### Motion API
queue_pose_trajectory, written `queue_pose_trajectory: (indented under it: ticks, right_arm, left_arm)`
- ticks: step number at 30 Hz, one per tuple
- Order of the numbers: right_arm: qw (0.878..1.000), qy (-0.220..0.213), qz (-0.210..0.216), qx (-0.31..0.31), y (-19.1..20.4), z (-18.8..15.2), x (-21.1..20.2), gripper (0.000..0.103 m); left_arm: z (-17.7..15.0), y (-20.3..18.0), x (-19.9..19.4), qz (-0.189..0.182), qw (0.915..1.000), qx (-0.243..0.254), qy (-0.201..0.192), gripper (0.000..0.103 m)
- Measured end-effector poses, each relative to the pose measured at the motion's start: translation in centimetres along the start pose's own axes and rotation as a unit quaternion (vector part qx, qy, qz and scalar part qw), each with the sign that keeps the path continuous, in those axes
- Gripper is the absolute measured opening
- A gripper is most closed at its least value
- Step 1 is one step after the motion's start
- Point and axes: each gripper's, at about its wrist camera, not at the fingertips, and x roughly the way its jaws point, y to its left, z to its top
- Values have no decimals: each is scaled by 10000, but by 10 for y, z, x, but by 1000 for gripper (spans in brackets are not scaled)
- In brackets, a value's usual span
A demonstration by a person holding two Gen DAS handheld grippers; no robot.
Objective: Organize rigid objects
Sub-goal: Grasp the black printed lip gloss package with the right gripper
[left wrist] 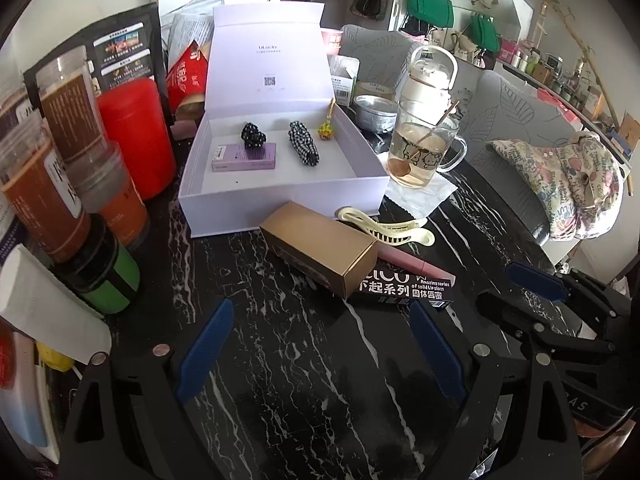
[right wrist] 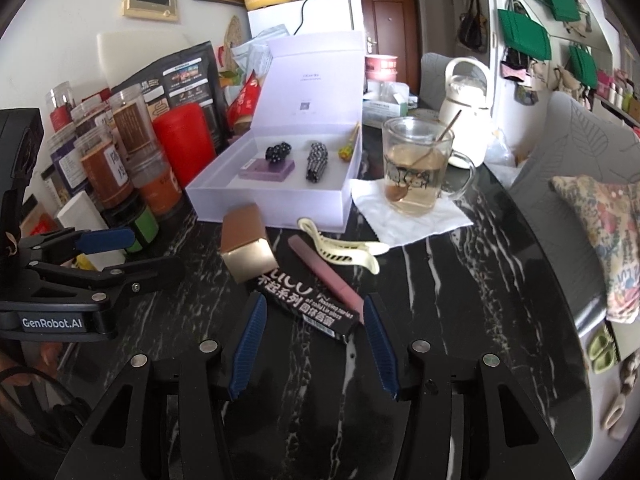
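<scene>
Bench [left wrist: 312, 360] of black marble fills the left wrist view, and the left gripper [left wrist: 320, 356] hangs over bare stone with its blue fingers [left wrist: 206, 350] spread wide, holding nothing. Farther off stands the open white box [left wrist: 280, 196], lid upright, with a purple carton [left wrist: 244, 158], two black-and-white scrunchies and a small yellow charm inside. Just near of the box lie a gold carton [left wrist: 320, 254], a cream hair clip [left wrist: 384, 226], a pink stick [left wrist: 416, 266] and a black lip-gloss carton [left wrist: 404, 288]. Jars crowd the left edge; a glass mug [left wrist: 420, 152] sits on a napkin to the right.

From the right wrist view, the right gripper [right wrist: 314, 344] has its fingers [right wrist: 250, 344] apart and empty, their tips just either side of the near end of the black lip-gloss carton [right wrist: 308, 304]. The pink stick [right wrist: 326, 276] lies beside it, the gold carton [right wrist: 246, 244] to the left, the cream hair clip [right wrist: 344, 250] beyond, the open white box [right wrist: 272, 200] farther still.
</scene>
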Motion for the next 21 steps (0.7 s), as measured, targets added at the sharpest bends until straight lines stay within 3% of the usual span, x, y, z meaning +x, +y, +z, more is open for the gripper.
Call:
queue_pose_trajectory:
  ticks: [11, 21]
  right_arm:
    - [9993, 348, 58, -115, -3, -4, 43, 54]
    - [9971, 566, 320, -394, 3, 1, 75, 56]
  left_arm:
    - [-3, 8, 29, -81, 9995, -157, 271, 91]
    - [20, 32, 36, -400, 9956, -814, 230, 91]
